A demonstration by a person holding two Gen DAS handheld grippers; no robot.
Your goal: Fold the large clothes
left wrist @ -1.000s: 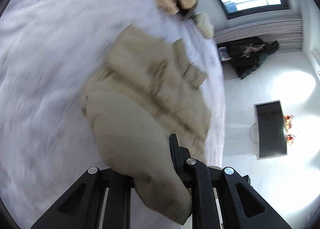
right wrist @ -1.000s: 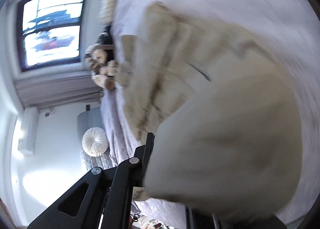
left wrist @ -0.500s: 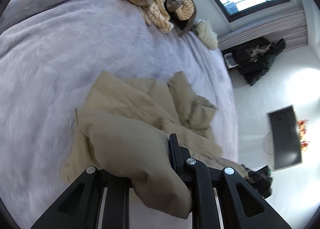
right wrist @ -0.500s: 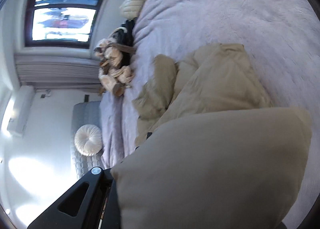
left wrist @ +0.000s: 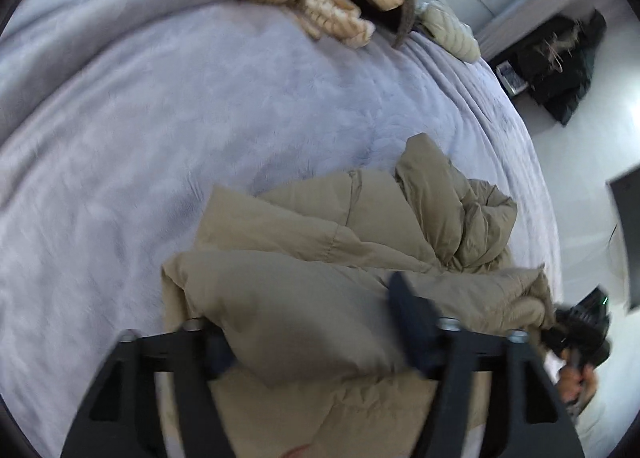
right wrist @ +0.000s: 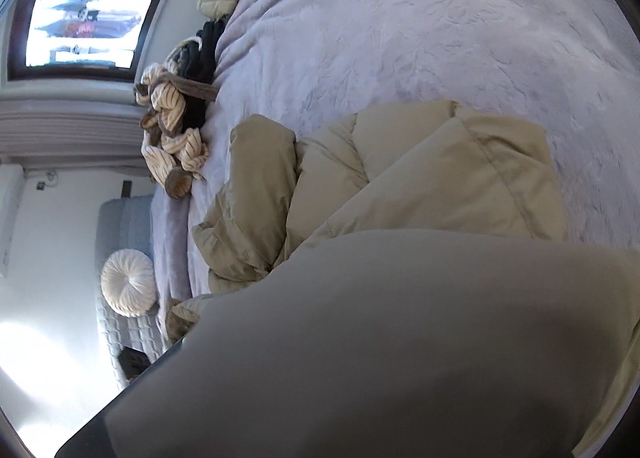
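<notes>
Folding the coat: one fold laid, more to go

Lying on the lilac plush bedspread [left wrist: 168, 106], the puffy beige quilted coat [left wrist: 360, 226] is doubled over but lumpy. Left gripper [left wrist: 308, 322] has just been opening, jaws spread around fabric. Right gripper is hidden by cloth; grip unclear. Tidying remains.

No text, label, brand, number or sign can be read in either view; the printed item by the dark clothes pile on the floor is too blurred.
</notes>
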